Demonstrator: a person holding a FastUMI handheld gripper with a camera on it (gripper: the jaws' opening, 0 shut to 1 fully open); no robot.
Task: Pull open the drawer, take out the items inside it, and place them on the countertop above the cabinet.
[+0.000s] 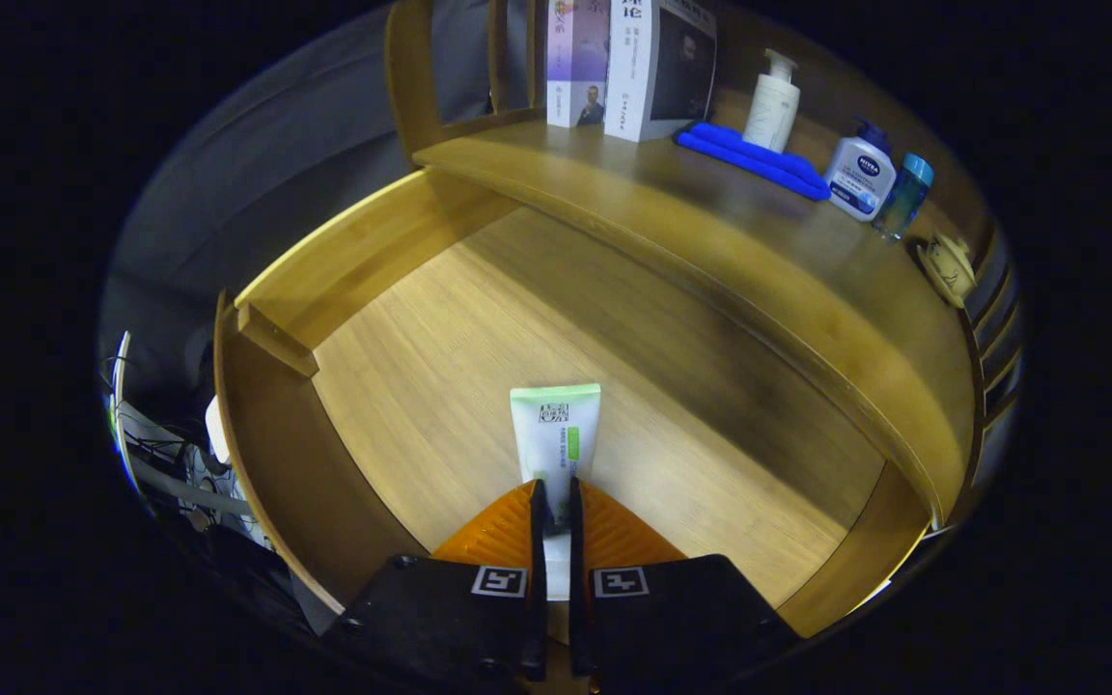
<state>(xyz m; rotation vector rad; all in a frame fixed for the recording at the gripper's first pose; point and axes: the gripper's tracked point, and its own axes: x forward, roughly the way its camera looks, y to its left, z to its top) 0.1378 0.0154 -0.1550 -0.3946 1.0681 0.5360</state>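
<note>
The gripper [554,502] is above the open drawer [421,386], and its two fingers are pressed together on the lower end of a tube [556,439] — both fingers touch it, one on each side, with only the thin tube body between them. The tube is white with a light green band across its flat crimped end, which is the end far from the fingers. A green stripe runs down one side of its front, and there is small dark print near the top that is too small to read. The tube stands out straight ahead of the fingers, over the light bamboo bottom of the drawer. Whether it touches the drawer bottom or is lifted a little, I cannot tell.

The drawer is pulled far out and has low wooden walls around a pale striped floor.

Beyond the drawer is the countertop [710,241], a darker brown wooden surface with a rounded front edge. On it, well apart from the tube, there are two books [628,68] standing upright, a folded blue cloth [754,159] just beside them, and a white pump bottle [771,106] behind the cloth. Further along stand a white and blue lotion bottle [860,174] and a small bottle with a teal cap [906,193] — these two are just beside each other. Near the end of the countertop there is a small cream-coloured object [950,268] that I cannot identify.
</note>
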